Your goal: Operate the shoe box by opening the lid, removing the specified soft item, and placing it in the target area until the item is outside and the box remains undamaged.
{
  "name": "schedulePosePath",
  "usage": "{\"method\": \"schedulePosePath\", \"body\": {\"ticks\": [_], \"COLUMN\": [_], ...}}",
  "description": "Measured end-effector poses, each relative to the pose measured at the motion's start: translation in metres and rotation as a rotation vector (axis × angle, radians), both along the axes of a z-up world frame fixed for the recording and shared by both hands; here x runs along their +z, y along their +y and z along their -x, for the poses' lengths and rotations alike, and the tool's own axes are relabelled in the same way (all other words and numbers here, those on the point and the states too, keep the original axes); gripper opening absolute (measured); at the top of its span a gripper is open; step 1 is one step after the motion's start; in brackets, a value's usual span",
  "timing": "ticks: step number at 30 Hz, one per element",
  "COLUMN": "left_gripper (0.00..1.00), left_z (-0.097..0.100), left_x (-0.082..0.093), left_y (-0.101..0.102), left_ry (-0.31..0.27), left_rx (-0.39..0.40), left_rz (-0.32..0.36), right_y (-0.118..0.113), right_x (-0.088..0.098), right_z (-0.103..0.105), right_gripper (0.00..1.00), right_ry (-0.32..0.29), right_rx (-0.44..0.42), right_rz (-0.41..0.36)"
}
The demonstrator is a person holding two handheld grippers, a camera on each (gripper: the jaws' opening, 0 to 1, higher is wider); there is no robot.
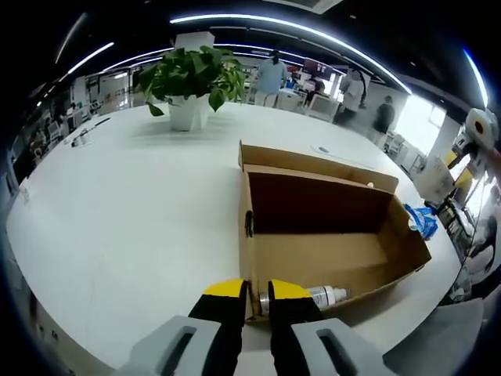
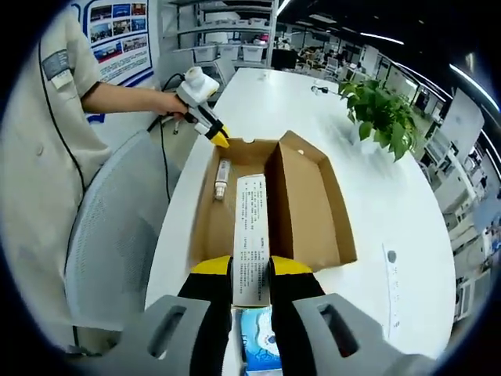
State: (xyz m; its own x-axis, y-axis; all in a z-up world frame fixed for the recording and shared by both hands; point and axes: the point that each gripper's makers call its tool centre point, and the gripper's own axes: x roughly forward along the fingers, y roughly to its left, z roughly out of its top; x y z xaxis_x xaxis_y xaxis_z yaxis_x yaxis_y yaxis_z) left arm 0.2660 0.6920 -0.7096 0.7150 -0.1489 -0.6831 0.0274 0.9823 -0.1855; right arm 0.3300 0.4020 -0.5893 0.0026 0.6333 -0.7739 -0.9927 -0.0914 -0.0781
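Presently the shoe box [image 2: 274,207] lies open on the white table [image 1: 133,211], and the right gripper [image 2: 252,274] is clamped on a long printed carton [image 2: 251,235] whose long axis runs straight away from its fingers over the box's near end. The left gripper [image 1: 254,291] pinches the box's end wall, a small bottle [image 1: 317,296] lying inside just beyond it. A potted plant [image 1: 192,82] stands far across the table; office shelving lies behind.
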Motion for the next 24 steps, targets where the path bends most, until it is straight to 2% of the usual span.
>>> {"method": "schedulePosePath", "body": {"ticks": [12,24], "left_gripper": [0.10,0.10], "left_z": [0.000,0.000], "left_x": [0.000,-0.001], "left_y": [0.000,0.001], "left_ry": [0.001,-0.003], "left_rx": [-0.001,0.004], "left_rz": [0.004,0.008], "right_y": [-0.029,-0.064], "right_x": [0.006,-0.004], "right_z": [-0.021,-0.049], "right_gripper": [0.15,0.15], "right_ry": [-0.041,-0.061], "right_rx": [-0.034,-0.094], "right_rz": [0.012,0.055]}}
